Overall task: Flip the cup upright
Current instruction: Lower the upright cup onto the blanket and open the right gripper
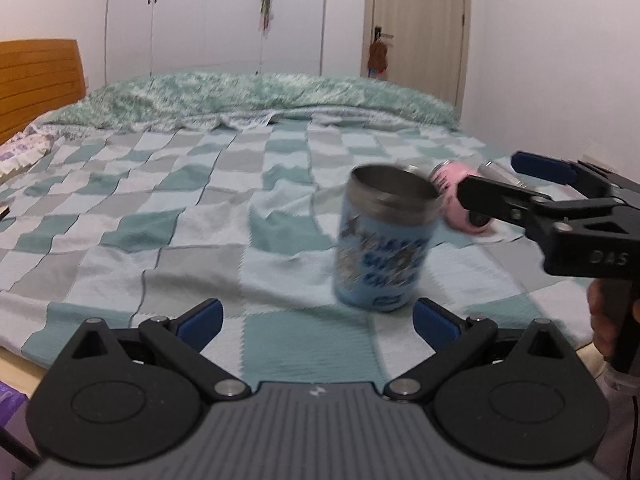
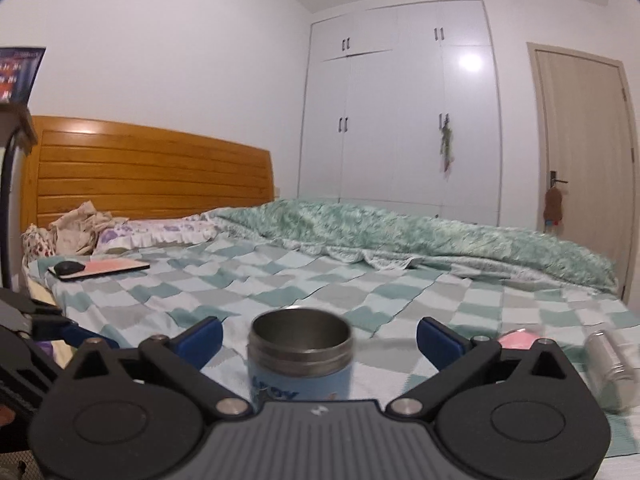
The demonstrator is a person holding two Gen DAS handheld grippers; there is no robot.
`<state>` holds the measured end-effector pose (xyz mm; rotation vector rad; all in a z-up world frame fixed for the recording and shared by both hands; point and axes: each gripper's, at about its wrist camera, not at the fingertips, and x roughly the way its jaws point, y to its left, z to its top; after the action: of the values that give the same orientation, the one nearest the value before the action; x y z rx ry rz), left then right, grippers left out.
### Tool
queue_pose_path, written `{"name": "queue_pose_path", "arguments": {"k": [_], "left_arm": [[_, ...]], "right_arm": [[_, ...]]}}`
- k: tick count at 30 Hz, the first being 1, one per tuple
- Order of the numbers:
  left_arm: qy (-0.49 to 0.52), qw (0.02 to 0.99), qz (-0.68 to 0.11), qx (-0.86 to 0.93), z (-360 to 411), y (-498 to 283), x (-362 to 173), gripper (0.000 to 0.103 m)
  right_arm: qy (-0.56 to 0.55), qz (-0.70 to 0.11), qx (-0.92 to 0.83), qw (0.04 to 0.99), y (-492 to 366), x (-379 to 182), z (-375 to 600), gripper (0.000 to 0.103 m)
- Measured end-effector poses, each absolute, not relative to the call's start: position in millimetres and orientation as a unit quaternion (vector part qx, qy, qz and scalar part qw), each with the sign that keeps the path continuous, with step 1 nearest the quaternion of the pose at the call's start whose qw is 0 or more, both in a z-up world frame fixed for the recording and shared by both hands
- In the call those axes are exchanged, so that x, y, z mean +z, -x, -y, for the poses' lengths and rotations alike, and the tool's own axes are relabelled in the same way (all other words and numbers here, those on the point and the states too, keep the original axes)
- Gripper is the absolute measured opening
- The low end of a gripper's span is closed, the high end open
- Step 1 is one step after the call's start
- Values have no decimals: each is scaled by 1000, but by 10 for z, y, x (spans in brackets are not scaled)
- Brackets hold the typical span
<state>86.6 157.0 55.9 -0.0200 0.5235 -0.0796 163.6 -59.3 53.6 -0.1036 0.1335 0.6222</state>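
The blue cup (image 1: 380, 240) stands on the checked bedspread (image 1: 160, 208) with its steel mouth facing up, its printed body below the bare metal rim. In the left wrist view it looks a little tilted and smeared by blur, so whether it has fully settled on the soft cover I cannot tell; in the right wrist view the cup (image 2: 300, 354) sits straight, rim level.

The right tongs (image 2: 319, 340) are spread wide, one blue pad on each side of the cup and well clear of its wall, holding nothing. The left tongs (image 1: 318, 320) are likewise wide open and empty, with the cup just beyond the right-hand pad. From the left wrist view the right tongs (image 1: 502, 182) show at the side, behind and beside the cup, not touching it.

Judged from this, the flip itself looks done: mouth up, base down, both tongs released. What remains, at most, is seeing that the cup keeps steady on the yielding bed and drawing the tongs away without nudging it.

Near the cup lie a pink cup (image 1: 456, 200) and a steel cylinder (image 2: 612, 364), both on their sides.
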Motion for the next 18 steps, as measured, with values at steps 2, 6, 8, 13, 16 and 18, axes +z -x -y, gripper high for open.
{"name": "queue_pose_path", "arguments": {"k": [2,6,8,13,16,18], "left_arm": [[12,968,-246,-47,-1454,-806,616,103],[15,978,-202,-57,-1146,-620,689,103],[16,982,-179,-58,-972,-517,685,103],[0,991,-128,-25,-523,-289,558,103],[4,994,-107,-26,-317,-196,427,103],[6,996,-91,-21,-199,-154,316,103]], "right_arm": [[52,-61,299,951,-1526,627,757,103],[54,-62,280,957,-1268,755,1160,103],[59,-66,268,959,-1138,769,1374,103],[65,-68,237,967,-837,641,1889,103],[65,-64,215,972,-704,480,2127,103],[65,-58,200,976,-644,359,2250,103]]}}
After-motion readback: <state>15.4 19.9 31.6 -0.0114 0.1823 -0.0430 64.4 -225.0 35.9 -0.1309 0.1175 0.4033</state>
